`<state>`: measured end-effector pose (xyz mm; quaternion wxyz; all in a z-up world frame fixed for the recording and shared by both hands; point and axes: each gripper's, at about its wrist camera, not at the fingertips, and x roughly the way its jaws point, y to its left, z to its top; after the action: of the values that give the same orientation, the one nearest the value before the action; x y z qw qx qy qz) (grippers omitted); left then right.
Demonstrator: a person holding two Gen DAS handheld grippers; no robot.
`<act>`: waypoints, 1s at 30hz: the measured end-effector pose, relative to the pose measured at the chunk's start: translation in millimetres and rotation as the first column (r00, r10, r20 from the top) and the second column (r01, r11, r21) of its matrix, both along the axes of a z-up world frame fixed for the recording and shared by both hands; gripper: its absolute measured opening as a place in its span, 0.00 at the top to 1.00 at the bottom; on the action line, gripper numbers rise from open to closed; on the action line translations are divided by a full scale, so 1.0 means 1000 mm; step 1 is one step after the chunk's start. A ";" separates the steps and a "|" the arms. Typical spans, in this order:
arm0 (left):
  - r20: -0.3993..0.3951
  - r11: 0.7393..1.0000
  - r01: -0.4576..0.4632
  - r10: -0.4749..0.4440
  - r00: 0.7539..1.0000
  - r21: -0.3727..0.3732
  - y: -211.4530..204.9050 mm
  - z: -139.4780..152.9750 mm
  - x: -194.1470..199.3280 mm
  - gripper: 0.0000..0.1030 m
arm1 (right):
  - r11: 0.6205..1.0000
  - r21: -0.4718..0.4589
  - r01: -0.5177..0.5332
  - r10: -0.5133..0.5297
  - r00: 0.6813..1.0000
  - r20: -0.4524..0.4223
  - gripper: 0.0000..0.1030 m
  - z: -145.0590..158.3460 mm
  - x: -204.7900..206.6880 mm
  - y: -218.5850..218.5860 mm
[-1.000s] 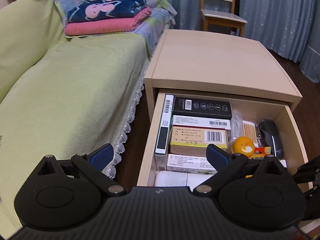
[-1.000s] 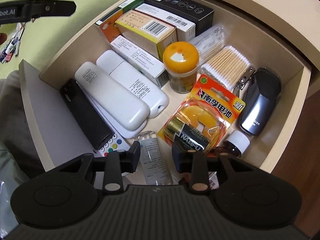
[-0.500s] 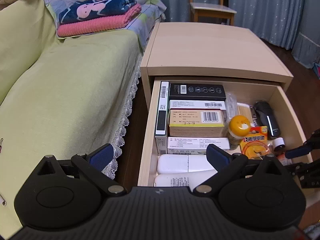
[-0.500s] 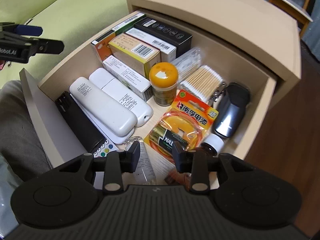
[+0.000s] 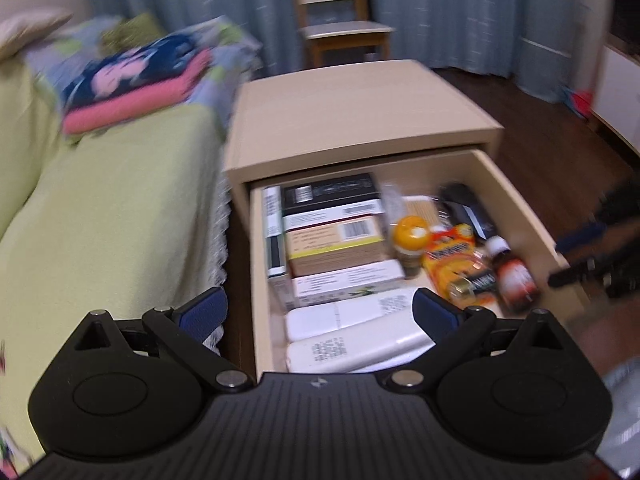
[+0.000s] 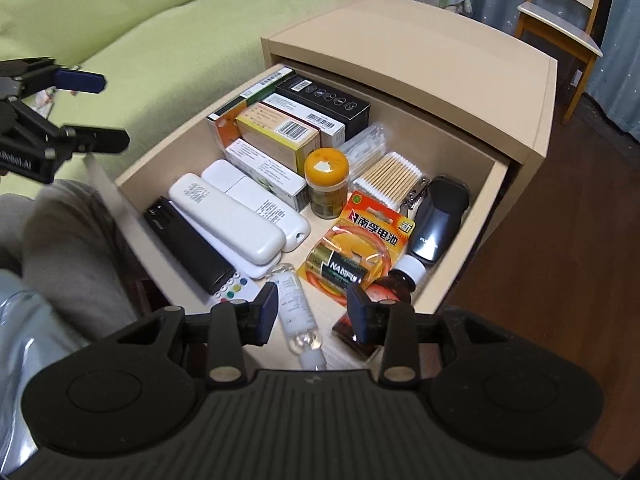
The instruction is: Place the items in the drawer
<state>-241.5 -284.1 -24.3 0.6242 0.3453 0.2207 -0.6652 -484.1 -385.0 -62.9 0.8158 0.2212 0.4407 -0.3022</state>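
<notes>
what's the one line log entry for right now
drawer: open, full | left gripper: open, empty | right gripper: open, empty, above clear bottle

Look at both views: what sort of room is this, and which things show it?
Probably a home bedroom or living room: a sofa or bed under a green cover, folded blankets, curtains, and a cabinet's drawer of household items.

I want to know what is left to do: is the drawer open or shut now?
Open. The drawer is pulled out of the cabinet, and the battery pack inside is visible.
</notes>
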 end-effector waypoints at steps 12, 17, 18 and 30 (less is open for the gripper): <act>0.043 0.990 0.110 -0.114 0.993 0.084 -0.014 -0.008 -0.035 0.03 | 1.000 0.018 0.018 -0.018 1.000 0.008 0.66 0.011 -0.027 0.008; 0.054 0.988 0.120 -0.126 0.991 0.093 -0.015 -0.008 -0.042 0.03 | 1.000 0.015 0.027 -0.027 1.000 0.009 0.65 0.011 -0.031 0.011; 0.056 0.988 0.123 -0.128 0.990 0.095 -0.014 -0.008 -0.043 0.03 | 0.999 0.014 0.029 -0.029 1.000 0.009 0.65 0.011 -0.032 0.013; 0.082 0.982 0.153 -0.163 0.983 0.114 -0.001 -0.004 -0.056 0.03 | 0.999 0.009 0.036 -0.037 0.999 0.013 0.61 0.018 -0.040 0.020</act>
<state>-297.4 -284.7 -28.6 0.5593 0.4246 0.1994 -0.6835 -524.5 -364.7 -45.1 0.8121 0.2346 0.4324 -0.3137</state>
